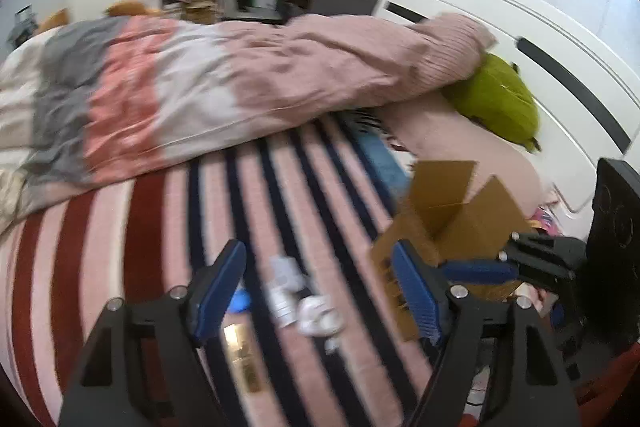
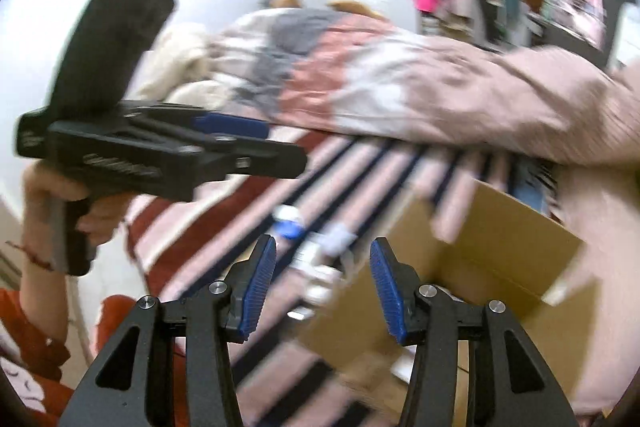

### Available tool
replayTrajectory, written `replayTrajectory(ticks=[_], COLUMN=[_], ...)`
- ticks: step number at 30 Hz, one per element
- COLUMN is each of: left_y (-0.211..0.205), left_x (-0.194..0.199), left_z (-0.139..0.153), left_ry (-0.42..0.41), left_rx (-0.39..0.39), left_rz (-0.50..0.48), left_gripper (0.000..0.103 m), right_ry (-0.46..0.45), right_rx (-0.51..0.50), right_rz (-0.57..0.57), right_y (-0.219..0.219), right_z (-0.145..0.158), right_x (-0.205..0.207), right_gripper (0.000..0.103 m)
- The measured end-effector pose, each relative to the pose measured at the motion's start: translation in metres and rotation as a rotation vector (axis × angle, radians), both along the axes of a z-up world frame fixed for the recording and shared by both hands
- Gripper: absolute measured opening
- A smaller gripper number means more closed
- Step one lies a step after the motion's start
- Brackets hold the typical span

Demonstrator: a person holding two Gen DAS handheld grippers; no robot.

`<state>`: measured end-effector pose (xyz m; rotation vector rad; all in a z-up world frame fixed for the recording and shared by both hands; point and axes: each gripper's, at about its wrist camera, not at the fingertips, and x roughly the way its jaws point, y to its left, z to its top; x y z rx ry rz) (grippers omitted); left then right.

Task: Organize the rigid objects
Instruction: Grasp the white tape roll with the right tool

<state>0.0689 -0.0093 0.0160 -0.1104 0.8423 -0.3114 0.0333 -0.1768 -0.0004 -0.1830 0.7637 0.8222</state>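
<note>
From the left wrist, the left tongs [image 1: 320, 291] stand spread and empty over the striped bed [image 1: 120, 227], with a blurred cluster of small white items [image 1: 304, 303], a blue piece [image 1: 242, 301] and one gold-wrapped bar [image 1: 242, 359] lying between and below the pads; one open cardboard box [image 1: 460, 223] sits just right, with the right tongs [image 1: 480, 271] over it. From the right wrist, the right tongs [image 2: 323, 291] are also parted, holding nothing, at the box [image 2: 500, 251] edge. The risk, I judge: the soft bedding lets small pieces roll or tip when nudged, and blur hides their exact count, perhaps three white ones.
</note>
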Motion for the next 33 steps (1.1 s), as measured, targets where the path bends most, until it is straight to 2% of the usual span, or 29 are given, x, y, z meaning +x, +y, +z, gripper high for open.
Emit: replayTrajectory(ticks=[4,7,9,11,13,19,23,26,27,28,30,33], left_y=[0.044,0.07,0.082,0.094,0.104,0.123,0.122,0.119,0.118,0.117,0.116,0.113], left_x=[-0.022,-0.039,-0.048,-0.058,-0.067,-0.08,-0.076,-0.076,-0.076,-0.076,-0.075,-0.078], left_z=[-0.021,-0.044,-0.058,-0.073,-0.086,-0.109,-0.111,-0.11,-0.109,-0.108,-0.107,-0.102], left_ry=[-0.003,0.011,0.026,0.04,0.053,0.071,0.079,0.071,0.071,0.071,0.07,0.067], left_rx=[-0.001,0.011,0.026,0.042,0.046,-0.01,-0.002,-0.011,-0.015,-0.014,-0.01,-0.008], left_rz=[0.075,0.12,0.137,0.152,0.162,0.165,0.161,0.15,0.148,0.148,0.15,0.151], left_gripper=[0.073,0.073,0.073,0.073,0.074,0.074,0.074,0.074,0.074,0.074,0.074,0.074], right_ry=[0.036,0.096,0.158,0.164,0.16,0.058,0.077,0.036,0.03,0.029,0.026,0.021], right_rx=[-0.007,-0.035,-0.05,-0.085,-0.118,-0.199,-0.199,-0.246,-0.253,-0.26,-0.282,-0.293], right_rz=[0.102,0.111,0.066,0.003,-0.076,-0.343,-0.389,-0.38,-0.375,-0.372,-0.367,-0.335], right_y=[0.048,0.072,0.081,0.087,0.084,0.061,0.052,0.056,0.056,0.057,0.058,0.063], right_z=[-0.021,-0.05,-0.072,-0.096,-0.115,-0.148,-0.158,-0.16,-0.161,-0.161,-0.163,-0.162], right_x=[-0.01,-0.01,-0.007,-0.007,-0.005,0.007,0.019,0.021,0.021,0.022,0.023,0.021], right_gripper=[0.045,0.045,0.046,0.048,0.057,0.059,0.059,0.058,0.055,0.046,0.037,0.036])
